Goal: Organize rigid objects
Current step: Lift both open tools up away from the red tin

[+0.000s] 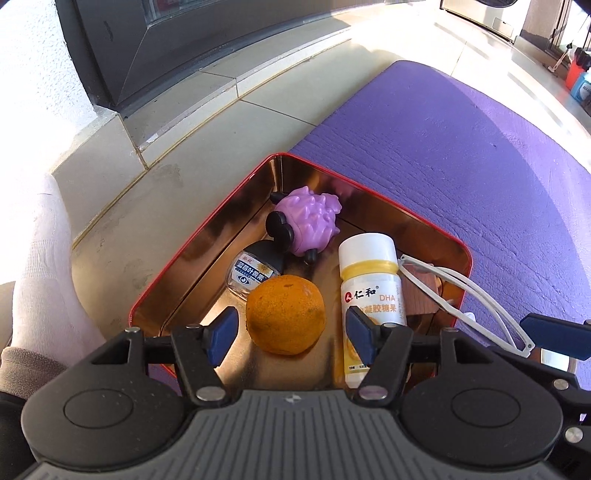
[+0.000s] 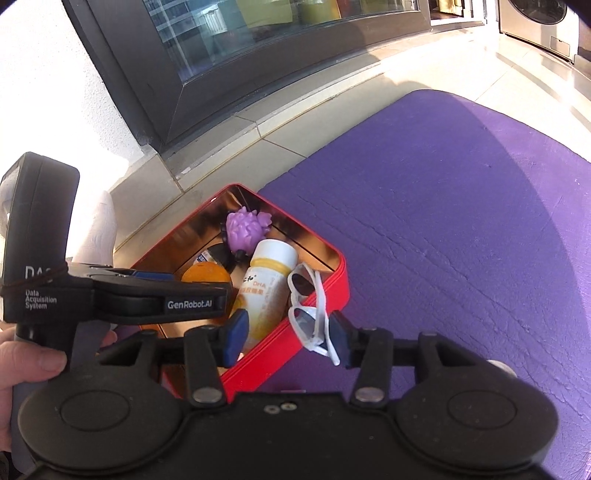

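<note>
While both fingers gape empty | dimpled round orange (image 1: pixel 285 316) | glossy red tin (image 2: pixel 314 325) | ridged purple mat (image 2: pixel 461 240)

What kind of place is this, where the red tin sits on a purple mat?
Probably a sunlit home balcony or laundry nook: pale tiled floor, a dark-framed window low by the floor, and what looks like a washing machine at the far end.

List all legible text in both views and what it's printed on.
"仁和", "DHA": white bottle
"GenRobot.AI": left tongs
"Data Acquisition System": left tongs' body
Small eye-drop bottle: Chinese label, too blurred to read
White bottle's lower lines: too small to read
</note>
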Tool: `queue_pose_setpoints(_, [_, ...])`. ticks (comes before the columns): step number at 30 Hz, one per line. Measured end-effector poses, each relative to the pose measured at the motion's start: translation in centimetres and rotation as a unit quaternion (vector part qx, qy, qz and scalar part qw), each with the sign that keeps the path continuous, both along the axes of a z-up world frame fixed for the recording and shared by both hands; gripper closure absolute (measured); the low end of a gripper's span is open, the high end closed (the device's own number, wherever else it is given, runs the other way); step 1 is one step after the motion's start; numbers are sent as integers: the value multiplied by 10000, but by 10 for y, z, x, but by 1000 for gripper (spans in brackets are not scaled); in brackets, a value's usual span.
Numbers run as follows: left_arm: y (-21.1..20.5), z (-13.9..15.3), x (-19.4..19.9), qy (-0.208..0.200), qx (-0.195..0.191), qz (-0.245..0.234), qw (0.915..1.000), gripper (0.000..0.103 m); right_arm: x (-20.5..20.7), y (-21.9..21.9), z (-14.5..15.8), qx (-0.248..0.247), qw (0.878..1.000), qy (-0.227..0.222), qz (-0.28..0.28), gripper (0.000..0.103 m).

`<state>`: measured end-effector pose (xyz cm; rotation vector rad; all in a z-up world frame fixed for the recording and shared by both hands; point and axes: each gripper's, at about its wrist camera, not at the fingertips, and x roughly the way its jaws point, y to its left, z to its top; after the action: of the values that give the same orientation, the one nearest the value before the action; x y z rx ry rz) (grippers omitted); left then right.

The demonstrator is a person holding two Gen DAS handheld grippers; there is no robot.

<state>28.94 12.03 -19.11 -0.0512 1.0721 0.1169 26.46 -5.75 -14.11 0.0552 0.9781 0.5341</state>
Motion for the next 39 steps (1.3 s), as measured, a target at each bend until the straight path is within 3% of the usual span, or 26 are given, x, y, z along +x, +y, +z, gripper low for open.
queue_pose_setpoints(25, [-64,107,-100,-578,-356,-485,9965,29,-86,-88,71,104,9986,-448,-258,38])
queue_pose_setpoints(31, [-82,118,-123,-655,-370,-664,9950,26,-109,-105,74,-50,9980,-579,-258,32])
queue_pose_setpoints(39, [-102,120,-146,-675,-447,-854,9931,20,-128,-131,74,-37,9967,-668,-470,15])
